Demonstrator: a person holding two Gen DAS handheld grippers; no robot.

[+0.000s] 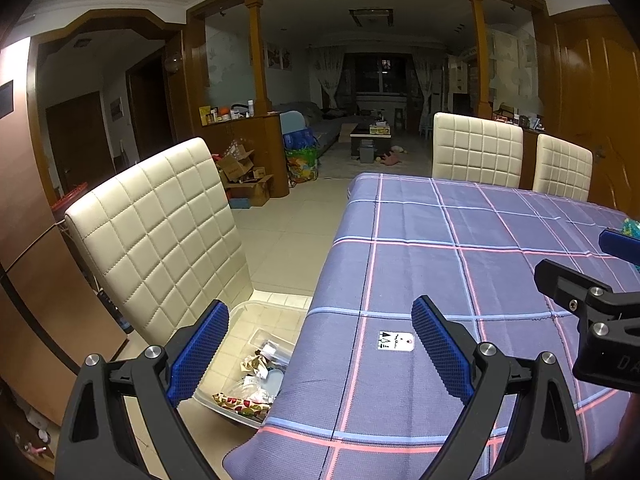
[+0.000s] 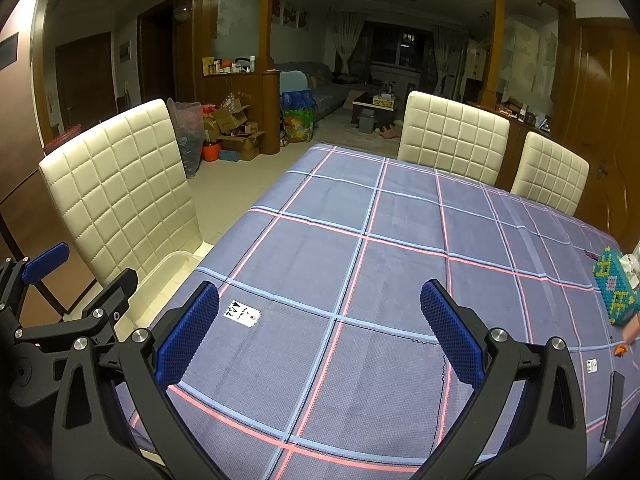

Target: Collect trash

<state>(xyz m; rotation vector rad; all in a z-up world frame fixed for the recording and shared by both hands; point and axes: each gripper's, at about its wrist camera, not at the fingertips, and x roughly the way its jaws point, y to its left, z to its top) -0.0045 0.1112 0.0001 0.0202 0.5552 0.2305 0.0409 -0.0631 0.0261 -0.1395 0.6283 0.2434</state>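
My left gripper (image 1: 320, 350) is open and empty above the left edge of the plaid-covered table (image 1: 460, 280). Below it, on the floor beside the table, a clear plastic bin (image 1: 240, 312) holds crumpled wrappers and other trash (image 1: 256, 384). My right gripper (image 2: 320, 334) is open and empty above the table (image 2: 400, 260). A small white tag (image 1: 396, 340) lies on the cloth near the left edge; it also shows in the right wrist view (image 2: 241, 314). The bin's rim (image 2: 168, 268) shows there too.
A cream quilted chair (image 1: 160, 240) stands left of the bin; two more chairs (image 1: 476, 148) stand at the far side. A beaded green box (image 2: 614, 290), a second white tag (image 2: 592, 366) and a dark flat object (image 2: 612, 404) lie at the table's right.
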